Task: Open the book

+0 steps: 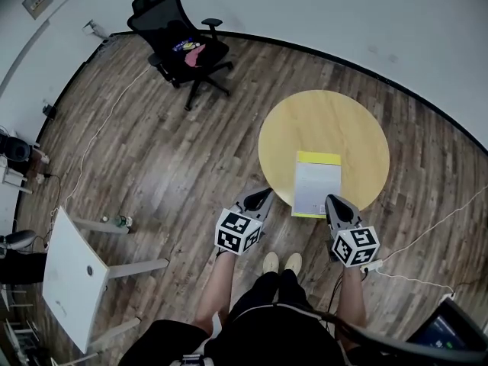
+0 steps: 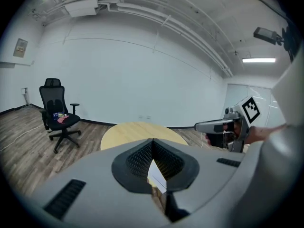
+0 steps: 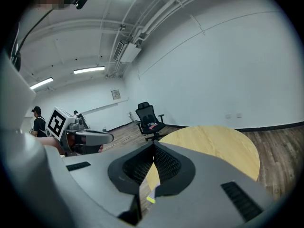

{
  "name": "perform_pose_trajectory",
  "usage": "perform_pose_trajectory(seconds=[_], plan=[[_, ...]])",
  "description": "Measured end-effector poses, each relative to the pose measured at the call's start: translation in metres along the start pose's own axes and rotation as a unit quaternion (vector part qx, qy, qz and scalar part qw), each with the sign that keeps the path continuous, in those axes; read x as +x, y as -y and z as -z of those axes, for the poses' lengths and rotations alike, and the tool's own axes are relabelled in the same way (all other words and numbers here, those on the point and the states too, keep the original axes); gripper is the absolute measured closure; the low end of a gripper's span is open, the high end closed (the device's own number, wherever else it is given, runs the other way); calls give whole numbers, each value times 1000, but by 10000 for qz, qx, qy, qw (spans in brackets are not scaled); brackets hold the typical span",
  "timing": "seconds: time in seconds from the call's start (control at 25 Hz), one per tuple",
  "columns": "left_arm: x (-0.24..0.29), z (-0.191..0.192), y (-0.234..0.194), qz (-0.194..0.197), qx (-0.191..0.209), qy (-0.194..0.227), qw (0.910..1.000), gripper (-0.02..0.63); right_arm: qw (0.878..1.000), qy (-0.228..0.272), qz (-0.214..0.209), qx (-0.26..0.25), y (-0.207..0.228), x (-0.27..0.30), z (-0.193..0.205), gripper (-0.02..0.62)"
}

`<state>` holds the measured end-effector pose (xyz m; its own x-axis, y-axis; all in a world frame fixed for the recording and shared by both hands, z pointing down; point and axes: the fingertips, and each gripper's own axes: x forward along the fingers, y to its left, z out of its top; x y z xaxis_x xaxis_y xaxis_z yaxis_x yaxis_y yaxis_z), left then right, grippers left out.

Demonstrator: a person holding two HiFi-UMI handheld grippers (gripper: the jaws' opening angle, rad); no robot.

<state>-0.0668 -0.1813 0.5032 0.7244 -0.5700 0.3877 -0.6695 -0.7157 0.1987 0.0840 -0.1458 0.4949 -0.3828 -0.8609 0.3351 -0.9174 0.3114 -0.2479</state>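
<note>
Lying closed at the table's (image 1: 358, 120) near edge, the book (image 1: 316, 185) runs near-to-far between two clenched, empty grippers: right gripper (image 1: 333, 201) just beside its near right corner, left gripper (image 1: 264, 196) slightly farther.

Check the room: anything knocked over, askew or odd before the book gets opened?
The white table at the head view's left lies tipped on its side on the floor, legs sticking out sideways. The book lies closed and flat on the round table, near its close rim. Nothing looks spilled.
</note>
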Motion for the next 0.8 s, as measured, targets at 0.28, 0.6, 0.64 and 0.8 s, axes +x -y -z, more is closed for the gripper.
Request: perform_pose_trajectory(seconds=[0.28,0.6,0.64,0.8], plan=[[6,44,-1,-56,-210,-354,9991,607,9992,-305,-7,253,10,3,42,589],[16,86,0,-52,-398,-584,9975,607,9971,-596,-43,469,13,9,89,589],[17,91,1,-42,-420,-623,9972,607,9967,-648,-44,494,13,9,95,589],[22,116,0,-44,-541,-809,9952,607,9944,-874,-58,593,17,14,121,589]])
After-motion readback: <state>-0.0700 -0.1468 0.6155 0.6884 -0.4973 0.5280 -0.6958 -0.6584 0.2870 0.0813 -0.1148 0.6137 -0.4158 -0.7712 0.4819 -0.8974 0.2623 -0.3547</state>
